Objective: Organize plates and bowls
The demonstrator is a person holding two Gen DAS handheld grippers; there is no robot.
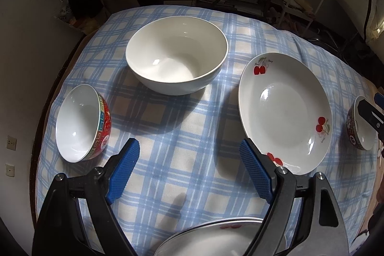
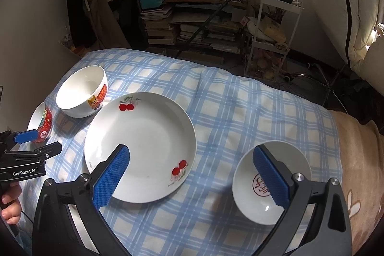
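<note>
We see the left gripper with its blue ribbed pads spread wide apart, nothing between them, hanging over bare blue-and-white checked tablecloth at lower centre of the left wrist view; the large plain white ceramic bowl sits upright at upper centre, the small red-patterned bowl with white inside is tilted on its side at left, mouth toward camera, apart from the big bowl; the shallow white cherry-print plate lies flat at right, its near rim partly behind the right pad; another white plate with red print peeks in at the bottom edge, mostly hidden by the gripper frame. In the right wrist view the right gripper is also wide open and empty, left pad over the cherry plate's near rim, right pad over the small white bowl with a red round stamp inside at lower right; contact we cannot tell. The red-patterned bowl at far right of the left view looks like this same stamped bowl, not certain. A person's hand grips the left tool at lower left
</note>
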